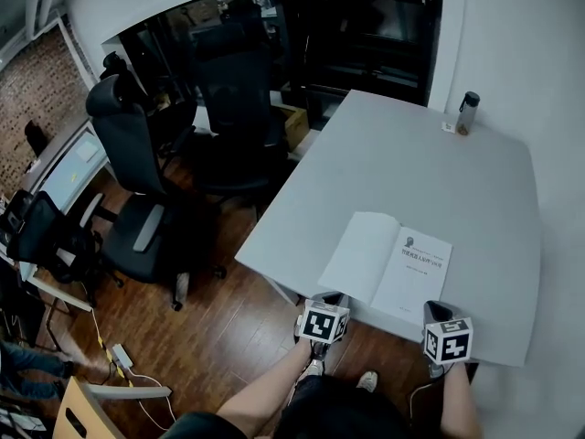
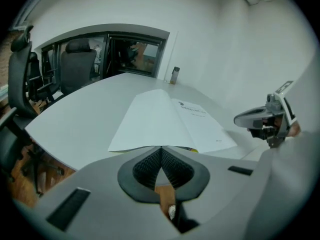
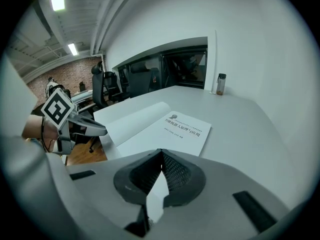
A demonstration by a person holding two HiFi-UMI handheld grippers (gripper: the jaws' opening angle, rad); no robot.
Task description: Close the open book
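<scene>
Left gripper [image 2: 161, 149]: jaws clenched tip to tip, nothing between them. It sits at the near table edge, at 7 o'clock of the open book [image 1: 388, 265]; contact with the book cannot be confirmed.

Right gripper [image 3: 160, 151]: jaws clenched, empty. It sits at 5 o'clock of the book, just off its near right corner.

The book lies flat and open near the front edge of the pale grey table [image 1: 430, 154], blank page left, printed title page right. A bottle [image 1: 467, 113] stands upright at 1 o'clock, near the far edge. Black office chairs [image 1: 128, 154] stand at 10 o'clock on a wood floor [image 1: 228, 337]. A dark glazed opening [image 1: 366, 35] spans 12 o'clock in white walls.
</scene>
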